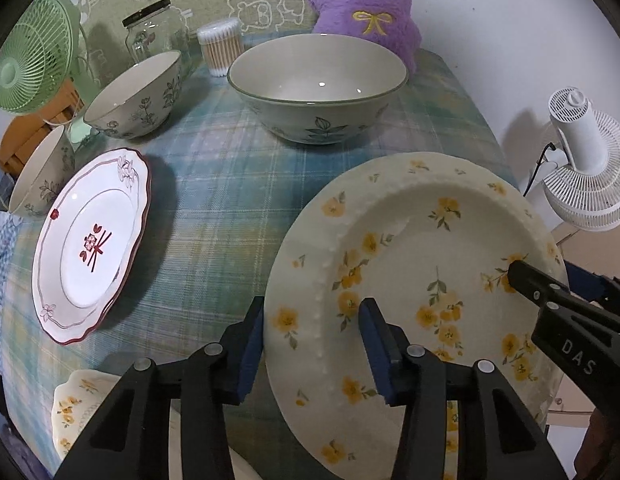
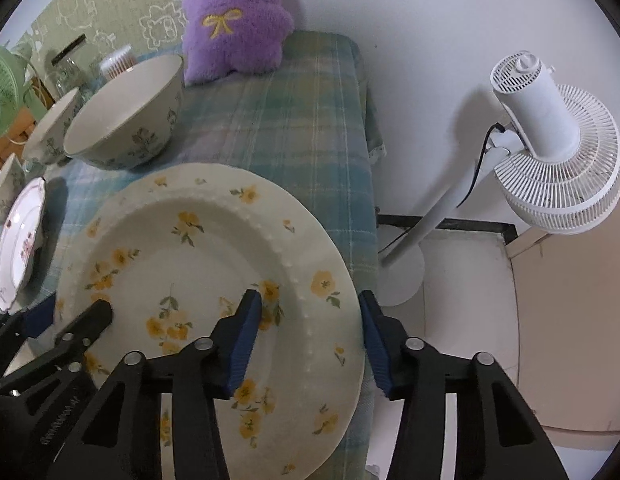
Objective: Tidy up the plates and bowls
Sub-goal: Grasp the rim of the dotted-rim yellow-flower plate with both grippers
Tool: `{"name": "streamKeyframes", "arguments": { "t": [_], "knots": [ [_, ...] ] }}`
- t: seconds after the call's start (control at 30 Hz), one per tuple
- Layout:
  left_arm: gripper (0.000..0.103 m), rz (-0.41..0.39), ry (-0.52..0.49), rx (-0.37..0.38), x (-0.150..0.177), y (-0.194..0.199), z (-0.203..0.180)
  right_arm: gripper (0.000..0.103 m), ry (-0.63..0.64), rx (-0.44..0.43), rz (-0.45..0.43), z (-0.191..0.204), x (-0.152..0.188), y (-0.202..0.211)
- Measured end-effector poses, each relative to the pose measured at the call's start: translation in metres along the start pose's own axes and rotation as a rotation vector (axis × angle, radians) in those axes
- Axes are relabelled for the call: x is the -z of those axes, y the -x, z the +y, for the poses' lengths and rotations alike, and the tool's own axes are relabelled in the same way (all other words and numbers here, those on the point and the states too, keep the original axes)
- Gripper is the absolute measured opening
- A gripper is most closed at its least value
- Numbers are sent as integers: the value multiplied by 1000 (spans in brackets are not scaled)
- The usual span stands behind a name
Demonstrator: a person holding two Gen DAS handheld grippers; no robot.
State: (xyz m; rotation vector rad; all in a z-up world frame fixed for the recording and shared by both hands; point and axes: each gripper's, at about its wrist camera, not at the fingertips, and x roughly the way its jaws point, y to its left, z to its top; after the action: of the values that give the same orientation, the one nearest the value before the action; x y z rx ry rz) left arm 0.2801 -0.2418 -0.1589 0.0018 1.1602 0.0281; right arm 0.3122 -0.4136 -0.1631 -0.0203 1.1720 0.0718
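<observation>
A large cream plate with yellow flowers (image 1: 410, 264) is tilted up above the plaid tablecloth; it also shows in the right wrist view (image 2: 197, 248). My left gripper (image 1: 312, 344) straddles its left rim, jaws wide, one pad under and one on top. My right gripper (image 2: 310, 336) straddles its right rim the same way; its finger (image 1: 526, 276) shows in the left view. A red-trimmed white plate (image 1: 89, 244) lies at the left. A big leaf-patterned bowl (image 1: 318, 88) stands at the back, a smaller floral bowl (image 1: 137, 96) and another bowl (image 1: 41, 176) to its left.
Another yellow-flower dish (image 1: 75, 404) lies at the near left under my left gripper. A purple plush (image 1: 362, 4), a cotton swab tub (image 1: 221, 46), a glass jar (image 1: 149, 32) and a green fan (image 1: 29, 52) line the back. A white floor fan (image 2: 550, 144) stands right of the table edge.
</observation>
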Motion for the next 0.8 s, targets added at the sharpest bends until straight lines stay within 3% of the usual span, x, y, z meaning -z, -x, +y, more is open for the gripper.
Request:
{"name": "streamKeyframes", "arguments": {
  "t": [0.4, 0.8],
  "knots": [
    [52, -10, -7, 11, -3, -4, -1, 56, 38, -32, 12, 1, -1, -4],
    [50, -24, -27, 9, -5, 6, 2, 51, 28, -21, 8, 5, 5, 9]
  ]
}}
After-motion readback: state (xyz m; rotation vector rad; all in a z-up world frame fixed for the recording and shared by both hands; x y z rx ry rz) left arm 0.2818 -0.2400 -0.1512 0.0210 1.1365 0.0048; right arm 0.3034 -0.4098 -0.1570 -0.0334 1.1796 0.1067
